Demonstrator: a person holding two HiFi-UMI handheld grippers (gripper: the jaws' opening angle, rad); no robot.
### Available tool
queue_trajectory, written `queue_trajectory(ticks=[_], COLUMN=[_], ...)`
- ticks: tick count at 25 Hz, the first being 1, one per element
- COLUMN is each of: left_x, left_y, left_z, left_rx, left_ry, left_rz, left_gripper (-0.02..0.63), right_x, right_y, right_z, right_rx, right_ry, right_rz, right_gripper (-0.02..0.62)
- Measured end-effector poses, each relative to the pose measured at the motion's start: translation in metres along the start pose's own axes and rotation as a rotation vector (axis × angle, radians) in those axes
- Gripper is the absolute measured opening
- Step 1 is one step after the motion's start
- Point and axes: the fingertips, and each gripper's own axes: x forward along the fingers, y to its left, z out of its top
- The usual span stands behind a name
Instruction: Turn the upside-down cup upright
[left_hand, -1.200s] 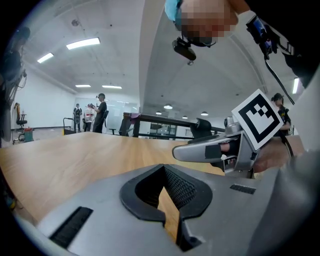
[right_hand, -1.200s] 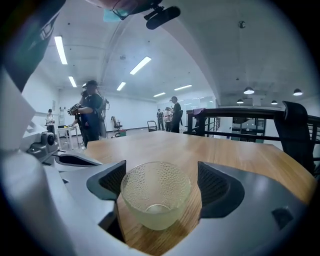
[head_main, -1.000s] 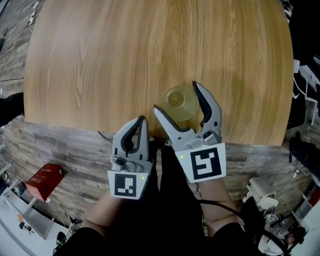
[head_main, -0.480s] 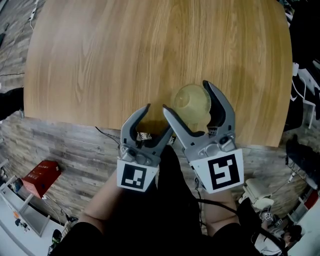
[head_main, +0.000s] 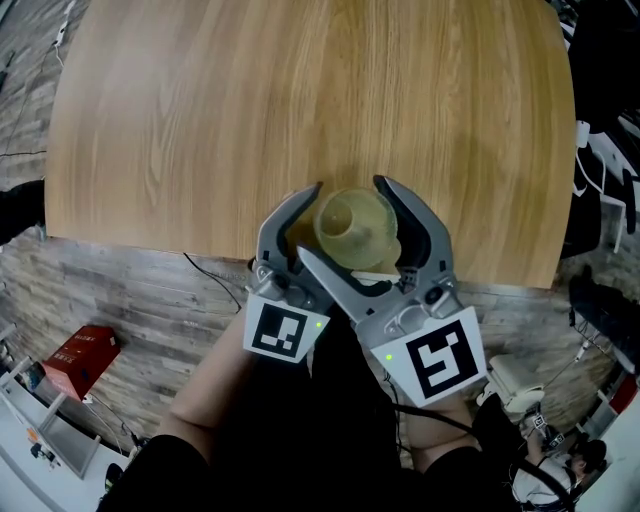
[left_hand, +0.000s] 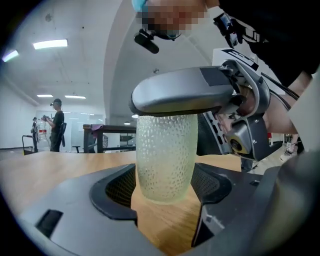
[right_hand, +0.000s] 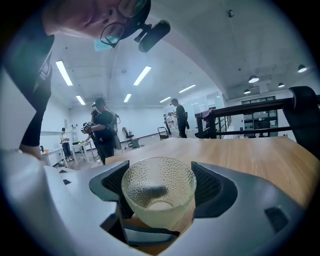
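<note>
A dimpled clear glass cup (head_main: 358, 230) hangs just above the wooden table (head_main: 250, 100), close to its near edge. My right gripper (head_main: 340, 216) is shut on it, one pad on each side. In the right gripper view the cup (right_hand: 159, 192) shows its open mouth toward the camera, base pointing away. My left gripper (head_main: 325, 215) has come in from the left, its jaws opening. In the left gripper view the cup (left_hand: 165, 155) stands between the left pads (left_hand: 120, 185) with small gaps either side, and a right jaw crosses its top.
The table's near edge (head_main: 200, 252) runs just under both grippers. A red box (head_main: 88, 360) lies on the plank floor at lower left, and white equipment (head_main: 525, 385) sits at lower right. People stand far off in the room (right_hand: 102, 130).
The right gripper has lifted the cup off the table and carried it slightly left. The left gripper has swung right up to the cup and gone from shut to open around it.
</note>
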Motion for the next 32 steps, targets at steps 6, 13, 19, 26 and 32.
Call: queue_trajectory(ticks=[6,13,19,26,32], left_x=[-0.001,-0.001,-0.004,-0.013,-0.015], left_y=[-0.004,0.001,0.002,-0.003,0.002], left_z=[0.001,0.008,0.006,0.010,0.009], left_rx=[-0.006,-0.007,-0.016,-0.012,-0.024], left_ry=[-0.018,-0.031,-0.017,-0.036,-0.041], left_rz=[-0.016,-0.003,0.003,-0.012,-0.004], left_gripper=[0.328,0.325,0.325,0.325,0.324], right_x=[-0.003,-0.004,-0.008,-0.010,-0.007], right_y=[-0.004,-0.018,-0.039,-0.074,-0.096], right_z=[0.000,0.013,0.021,0.009,-0.027], right_rx=[0.060,0.081,0.036,0.057,0.083], right_ry=[-0.022,-0.101,-0.144,-0.123,-0.052], right_rz=[0.015,-0.014,-0.115,-0.201,-0.244], right_gripper=[0.382,0.382,0.382,0.382,0.380])
